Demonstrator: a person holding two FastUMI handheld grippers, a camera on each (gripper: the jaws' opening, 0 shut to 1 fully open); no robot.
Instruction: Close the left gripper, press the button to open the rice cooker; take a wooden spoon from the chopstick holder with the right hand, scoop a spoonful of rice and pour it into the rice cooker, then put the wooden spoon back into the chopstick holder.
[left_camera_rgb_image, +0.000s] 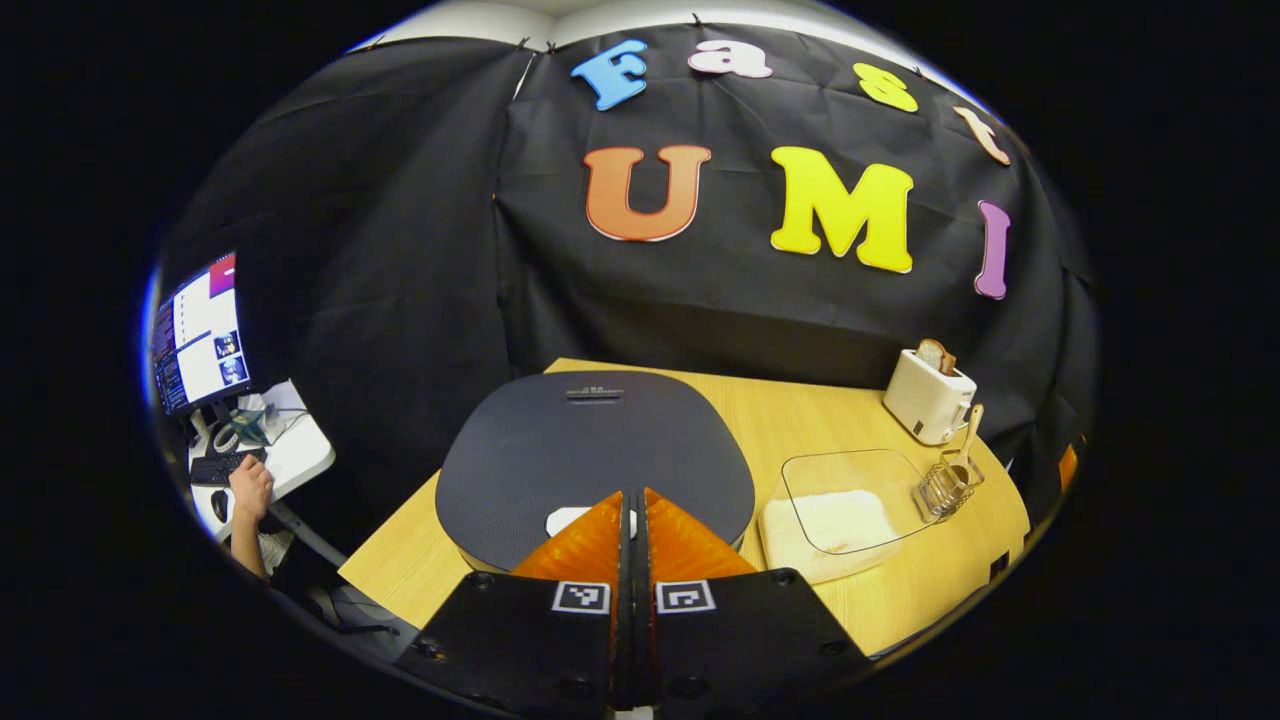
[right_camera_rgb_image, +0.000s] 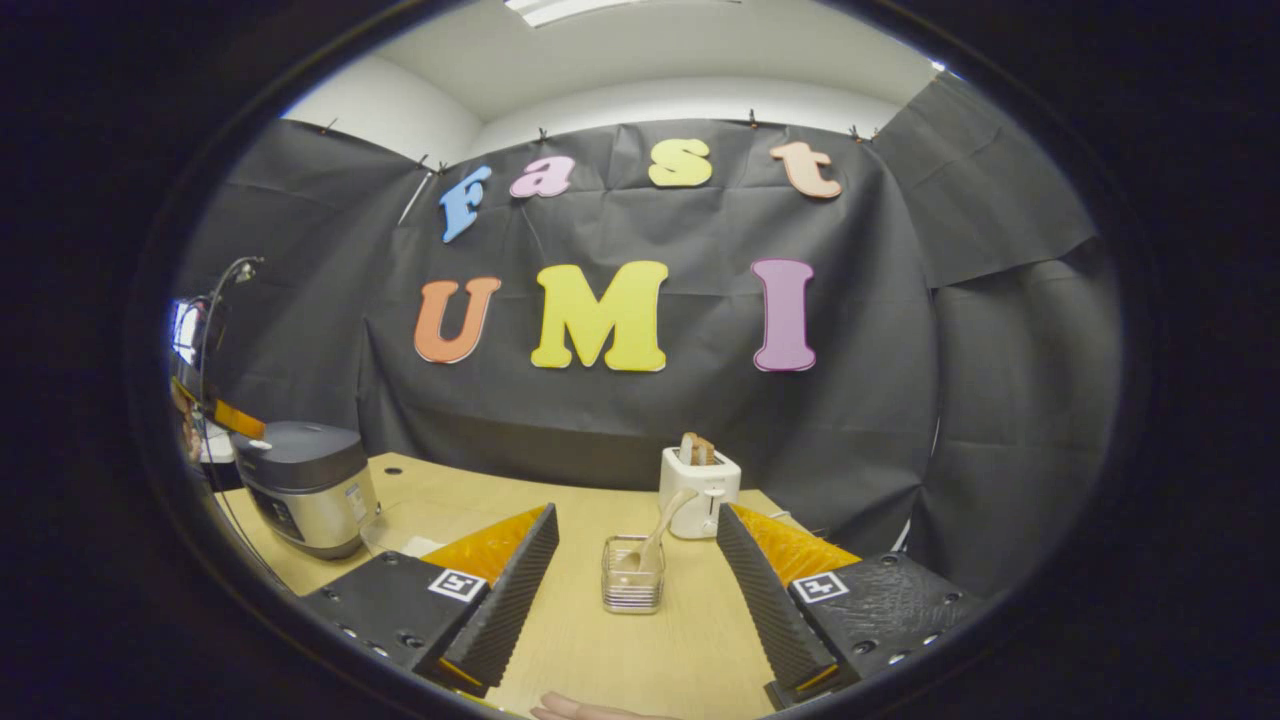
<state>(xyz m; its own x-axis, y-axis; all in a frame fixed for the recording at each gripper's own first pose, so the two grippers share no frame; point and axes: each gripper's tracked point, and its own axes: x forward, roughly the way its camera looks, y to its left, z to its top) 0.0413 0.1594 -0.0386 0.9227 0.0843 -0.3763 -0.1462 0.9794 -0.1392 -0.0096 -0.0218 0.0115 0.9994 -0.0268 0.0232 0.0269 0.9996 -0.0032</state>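
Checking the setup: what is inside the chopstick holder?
A wooden spoon stands tilted in the holder, handle leaning toward the toaster. Its bowl shows only dimly through the clear wall.

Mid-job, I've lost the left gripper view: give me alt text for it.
The left gripper, jaws shut, hovers at the white button on the closed rice cooker. To the right on the table sit a rice tray, the chopstick holder with the wooden spoon, and a toaster.
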